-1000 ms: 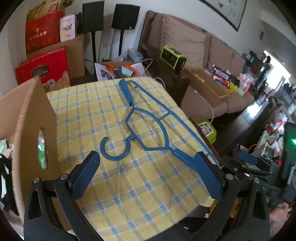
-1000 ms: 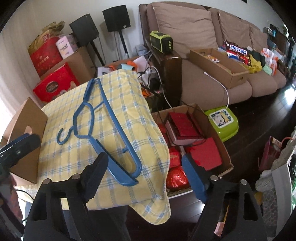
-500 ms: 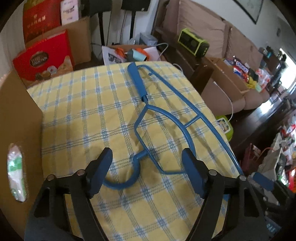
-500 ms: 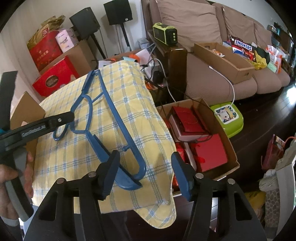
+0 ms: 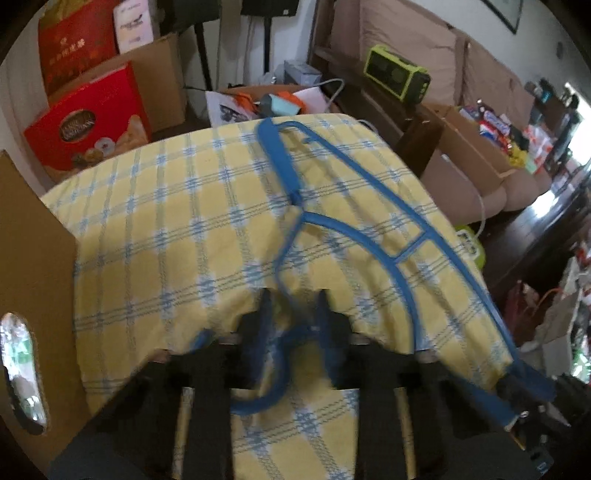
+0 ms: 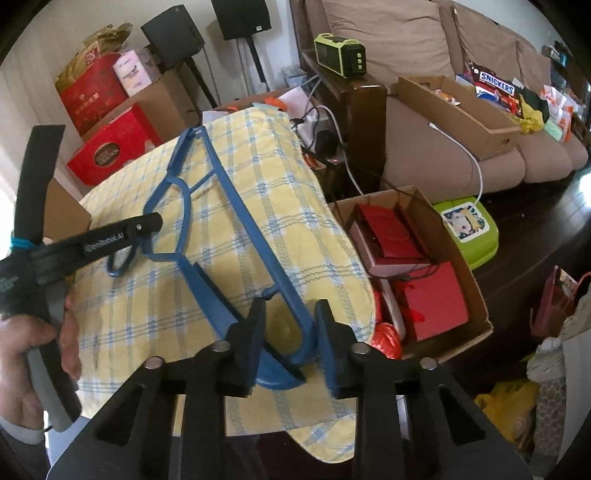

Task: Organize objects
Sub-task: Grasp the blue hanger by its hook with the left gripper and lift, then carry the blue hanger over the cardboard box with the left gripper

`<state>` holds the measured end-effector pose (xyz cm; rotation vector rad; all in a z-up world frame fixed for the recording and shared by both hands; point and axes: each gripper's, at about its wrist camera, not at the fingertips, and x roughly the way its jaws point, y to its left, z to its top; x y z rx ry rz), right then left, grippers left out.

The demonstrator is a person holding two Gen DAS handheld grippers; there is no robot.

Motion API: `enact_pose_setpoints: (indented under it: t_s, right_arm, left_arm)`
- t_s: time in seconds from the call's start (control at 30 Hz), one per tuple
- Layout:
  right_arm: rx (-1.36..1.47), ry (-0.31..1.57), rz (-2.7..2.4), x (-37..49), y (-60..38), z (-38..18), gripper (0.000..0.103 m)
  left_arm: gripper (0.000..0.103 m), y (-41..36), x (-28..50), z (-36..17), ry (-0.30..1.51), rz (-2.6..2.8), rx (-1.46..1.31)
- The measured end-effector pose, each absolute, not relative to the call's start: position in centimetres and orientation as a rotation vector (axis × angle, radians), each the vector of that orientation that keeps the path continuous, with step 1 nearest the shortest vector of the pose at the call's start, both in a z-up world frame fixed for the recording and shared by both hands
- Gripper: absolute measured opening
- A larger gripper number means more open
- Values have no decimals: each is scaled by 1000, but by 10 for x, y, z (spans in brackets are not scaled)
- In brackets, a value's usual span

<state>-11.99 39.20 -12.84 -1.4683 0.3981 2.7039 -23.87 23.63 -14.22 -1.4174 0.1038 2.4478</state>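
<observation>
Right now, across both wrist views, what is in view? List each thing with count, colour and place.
hanger: 1, blue, flat on the cloth
cloth: 1, yellow with blue checks, draped over the table
flap: 1, brown cardboard, left of the cloth
open box: 1, brown, on the floor, holding red packages
radio: 1, green and black, on the wooden stand
sofa: 1, tan, behind, with a long cardboard tray on its seat
speakers: 2, black, on stands by the wall
left gripper: 1, black, jaws closing around the hanger's neck; blurred
right gripper: 1, black, jaws around the hanger's near end
</observation>
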Motion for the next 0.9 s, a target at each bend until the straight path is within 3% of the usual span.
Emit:
enact_pose_setpoints:
  t_s: [0.3, 0.7, 0.9]
  right_arm:
    - [-1402, 416, 2730, -110, 395, -115, 24]
    - [-1262, 457, 2868, -88, 393, -58, 24]
    - [-1222, 380, 2976, -79, 363, -29, 24]
  left_arm:
    - [15, 230, -229, -127, 24, 2467, -1370]
    - [15, 202, -199, -44, -82, 2531, -1163]
    - [15, 163, -176, -11, -151, 2613, -1062]
